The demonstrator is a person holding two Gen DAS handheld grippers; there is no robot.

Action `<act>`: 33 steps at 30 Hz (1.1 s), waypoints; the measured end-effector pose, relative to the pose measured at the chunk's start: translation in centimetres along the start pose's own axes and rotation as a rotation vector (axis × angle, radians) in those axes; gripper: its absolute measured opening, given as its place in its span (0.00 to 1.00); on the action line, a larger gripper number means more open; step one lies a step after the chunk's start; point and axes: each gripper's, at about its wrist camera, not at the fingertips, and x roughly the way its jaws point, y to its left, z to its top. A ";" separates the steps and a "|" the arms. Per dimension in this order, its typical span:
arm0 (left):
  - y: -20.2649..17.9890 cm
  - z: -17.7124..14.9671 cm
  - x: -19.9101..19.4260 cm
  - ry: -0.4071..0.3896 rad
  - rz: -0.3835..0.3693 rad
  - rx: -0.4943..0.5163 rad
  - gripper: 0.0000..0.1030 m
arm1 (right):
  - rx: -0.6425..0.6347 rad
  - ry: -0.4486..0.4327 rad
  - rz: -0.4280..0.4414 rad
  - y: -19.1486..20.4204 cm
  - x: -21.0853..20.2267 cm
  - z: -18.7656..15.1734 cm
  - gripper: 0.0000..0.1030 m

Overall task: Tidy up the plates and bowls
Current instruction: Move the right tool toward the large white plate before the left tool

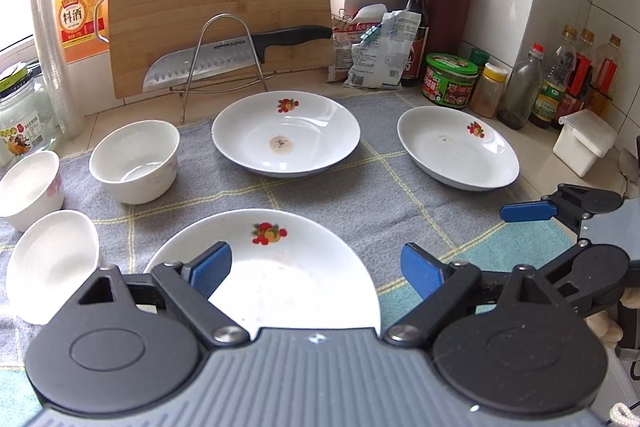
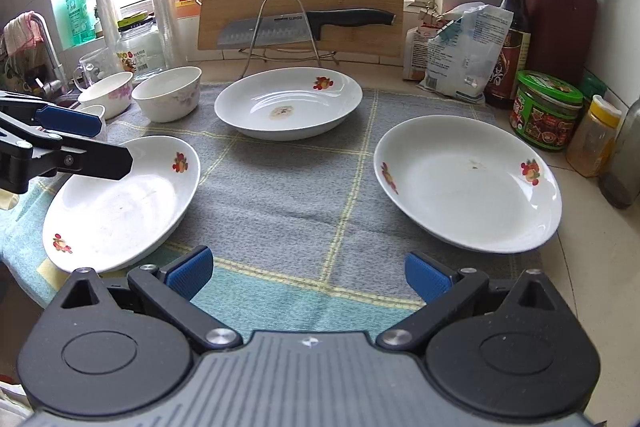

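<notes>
Three white plates with fruit prints lie on a grey checked cloth (image 1: 320, 195): a near plate (image 1: 280, 267) (image 2: 120, 203), a far middle plate (image 1: 286, 133) (image 2: 288, 103) and a right plate (image 1: 458, 147) (image 2: 468, 183). Three white bowls stand at the left: one (image 1: 134, 161) (image 2: 168, 93), another (image 1: 30, 187) (image 2: 106, 93), and a small one (image 1: 50, 255). My left gripper (image 1: 316, 271) is open and empty just above the near plate. My right gripper (image 2: 308, 273) is open and empty above the cloth's front, between the near and right plates.
A bamboo cutting board (image 1: 218, 7) leans at the back with a knife (image 1: 240, 57) on a wire rack. Jars, sauce bottles (image 1: 452, 79) and a knife block (image 1: 450, 3) crowd the right back. A glass jar (image 1: 20, 115) and an oil jug (image 1: 80, 7) stand at the left.
</notes>
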 end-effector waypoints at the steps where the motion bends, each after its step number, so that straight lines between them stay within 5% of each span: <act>1: 0.4 -0.3 -0.2 0.004 0.003 0.001 0.89 | -0.007 0.006 -0.004 0.7 0.1 0.0 1.00; 19: 8.4 -6.0 -3.1 0.060 -0.063 0.051 0.92 | -0.102 0.120 -0.056 8.5 2.4 0.2 1.00; 33: 9.2 -9.2 -0.5 0.079 -0.165 0.136 0.92 | -0.030 0.118 -0.066 11.0 2.7 2.5 1.00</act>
